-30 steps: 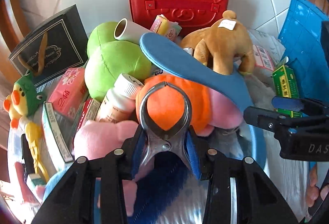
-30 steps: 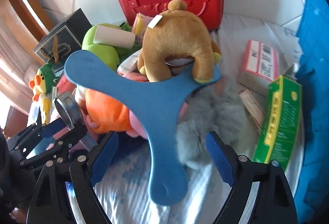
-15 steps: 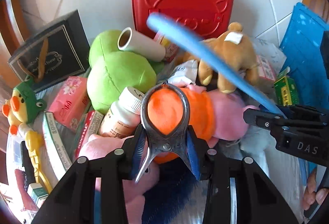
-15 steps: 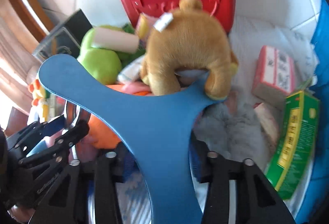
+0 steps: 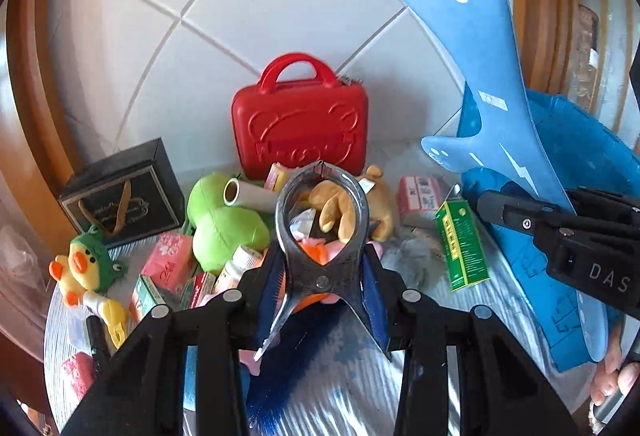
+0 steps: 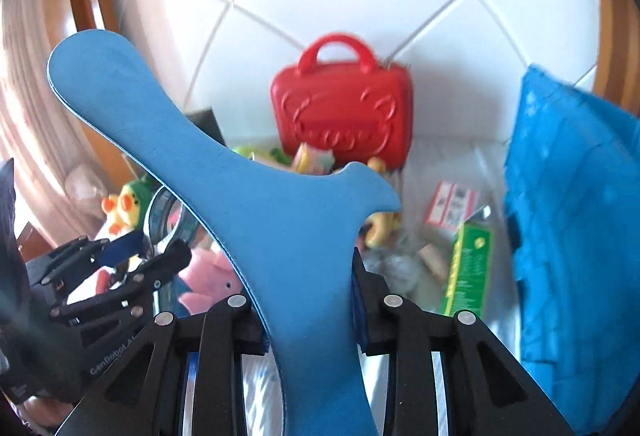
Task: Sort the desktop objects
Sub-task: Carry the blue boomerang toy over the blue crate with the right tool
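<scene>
Left wrist view: left gripper (image 5: 320, 268) clamps a metal clip (image 5: 322, 232); right gripper (image 6: 308, 312), jaws closing, squeezes a boomerang (image 6: 248, 204), both clear of the pile, probably for sorting.

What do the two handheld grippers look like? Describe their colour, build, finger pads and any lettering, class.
Both grippers are matte black plastic. The left gripper has flat angular fingers with triangular cut-outs, round silver pivot pins and dark blue ribbed pads. The right gripper has the same build, with silver pins and blue pads. Seen from the left wrist view, its side carries pale letters reading "DAS". The left one's side shows faint "GenRobot" lettering.
</scene>
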The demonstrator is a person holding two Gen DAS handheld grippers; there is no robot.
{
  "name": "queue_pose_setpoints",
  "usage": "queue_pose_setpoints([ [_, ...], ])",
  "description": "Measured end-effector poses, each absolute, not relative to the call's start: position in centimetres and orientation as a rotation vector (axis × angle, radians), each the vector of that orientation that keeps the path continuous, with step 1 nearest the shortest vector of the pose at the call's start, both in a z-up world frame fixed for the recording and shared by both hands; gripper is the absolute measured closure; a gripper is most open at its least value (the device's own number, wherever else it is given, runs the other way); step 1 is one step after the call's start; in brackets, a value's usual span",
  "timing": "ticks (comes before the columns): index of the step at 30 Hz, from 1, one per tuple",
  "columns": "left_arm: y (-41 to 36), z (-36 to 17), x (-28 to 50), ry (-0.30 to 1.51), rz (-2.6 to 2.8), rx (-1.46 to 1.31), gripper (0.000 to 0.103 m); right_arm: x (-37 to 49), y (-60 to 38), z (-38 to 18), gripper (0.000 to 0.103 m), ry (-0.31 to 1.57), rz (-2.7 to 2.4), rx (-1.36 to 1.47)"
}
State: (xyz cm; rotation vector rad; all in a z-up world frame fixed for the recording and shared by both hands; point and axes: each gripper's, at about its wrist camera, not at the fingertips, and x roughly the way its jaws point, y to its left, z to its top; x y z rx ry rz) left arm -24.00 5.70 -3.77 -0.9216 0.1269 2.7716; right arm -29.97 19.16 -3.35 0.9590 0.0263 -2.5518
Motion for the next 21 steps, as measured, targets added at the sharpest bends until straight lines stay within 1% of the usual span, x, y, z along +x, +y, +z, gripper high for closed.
queue_pose_setpoints([
  [4,9.2,-0.1,-22.2,0.157,2.731,-0.779,0.065,-27.1,22.3,1.7,0.074,0.018,-2.690,0.836],
  [11,19.1,4.6,-19.8,0.170,2.572,-0.608,0.065,-23.6,32.2,7.2,0.074,-0.027,-2.955,0.748],
  [16,27.8,6.3,-18.6,0.199,2.452,-0.567,0.065,-22.9,40.6,7.6,0.074,-0.093,-3.099,0.793],
  [21,35.4,6.0,-17.5,0.248,2.332,-0.604,0.065,-22.1,47.7,6.6,0.074,-0.171,-3.176,0.909],
])
